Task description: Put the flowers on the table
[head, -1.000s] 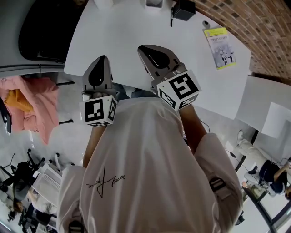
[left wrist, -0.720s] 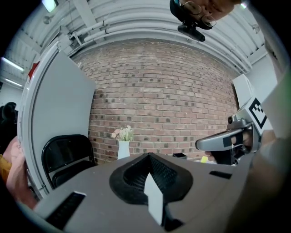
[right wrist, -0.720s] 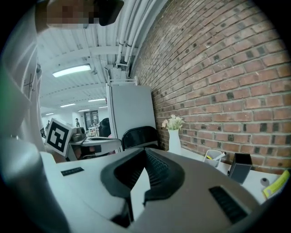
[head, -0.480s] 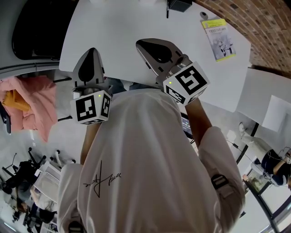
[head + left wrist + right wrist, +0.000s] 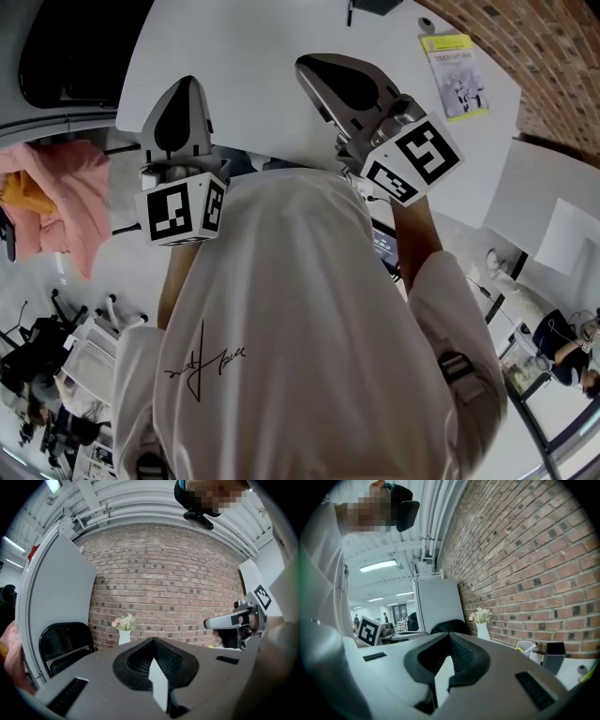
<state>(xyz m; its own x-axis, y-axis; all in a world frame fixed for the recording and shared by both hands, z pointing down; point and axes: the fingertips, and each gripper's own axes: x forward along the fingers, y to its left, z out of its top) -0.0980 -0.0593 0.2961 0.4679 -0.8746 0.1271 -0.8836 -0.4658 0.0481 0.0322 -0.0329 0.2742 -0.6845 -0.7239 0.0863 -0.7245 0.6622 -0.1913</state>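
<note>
The flowers (image 5: 123, 621) in their white vase (image 5: 124, 637), far off by the brick wall (image 5: 178, 588) beside the black chair (image 5: 63, 644), look light, tippy and breakable, best gripped round the stiff vase body; left gripper (image 5: 153, 642) and right gripper (image 5: 449, 637) fingers are pressed together, empty.

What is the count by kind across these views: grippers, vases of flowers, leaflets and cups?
grippers: 2 (left gripper, right gripper)
vase of flowers: 1
leaflet: 1
cup: 1
Total: 5
</note>
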